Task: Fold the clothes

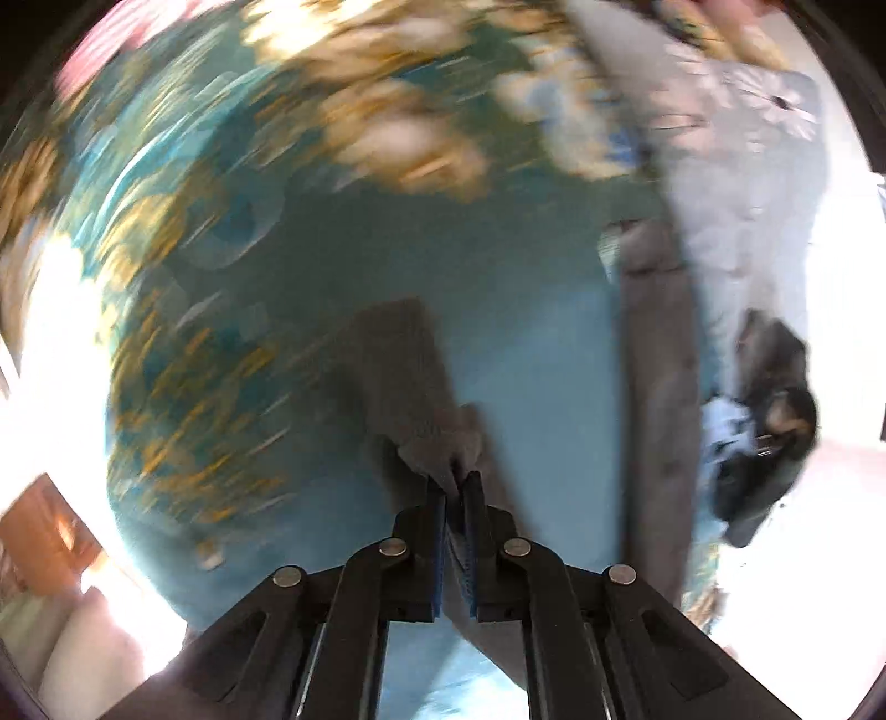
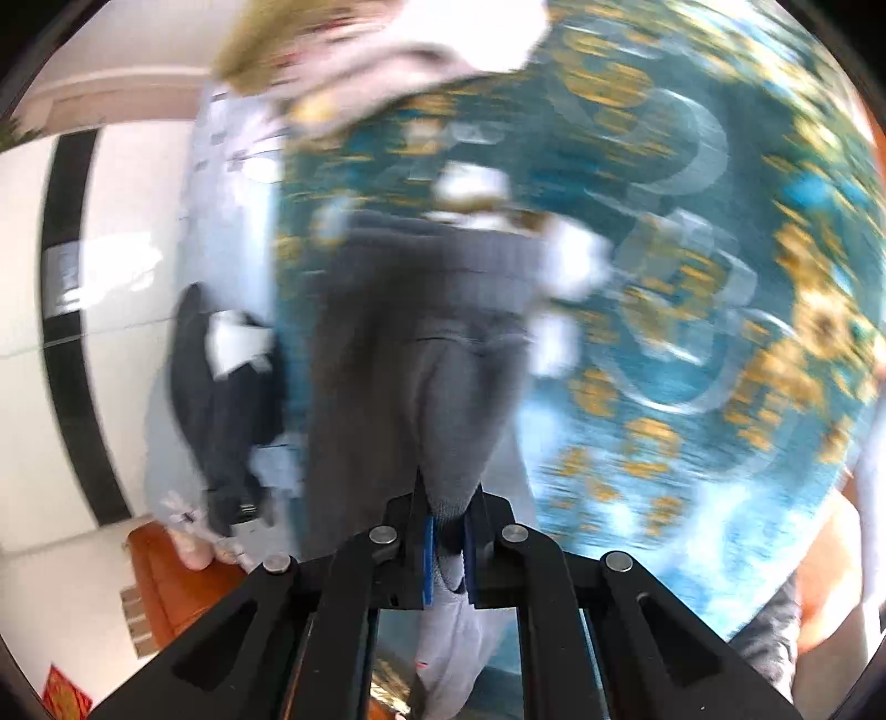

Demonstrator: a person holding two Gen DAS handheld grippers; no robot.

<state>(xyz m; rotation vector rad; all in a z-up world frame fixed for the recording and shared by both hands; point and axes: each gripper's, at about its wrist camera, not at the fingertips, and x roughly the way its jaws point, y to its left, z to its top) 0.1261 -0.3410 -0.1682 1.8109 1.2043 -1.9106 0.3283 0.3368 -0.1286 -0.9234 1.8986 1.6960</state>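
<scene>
A grey knit garment [image 1: 410,382] hangs over a teal patterned cloth-covered table [image 1: 526,360]. My left gripper [image 1: 457,487] is shut on one edge of the grey garment. In the right wrist view the same grey garment [image 2: 421,343] stretches away from my right gripper [image 2: 446,531], which is shut on another edge of it. A long grey strip of the garment [image 1: 659,399] runs down the right side of the left wrist view. Both views are motion-blurred.
A pile of other clothes, pale grey with a dark item [image 1: 764,399], lies at the table's edge; it also shows in the right wrist view [image 2: 221,376]. A light garment [image 2: 387,50] lies at the far side. White floor [image 2: 138,194] and an orange-brown seat [image 2: 177,570] lie beyond the table.
</scene>
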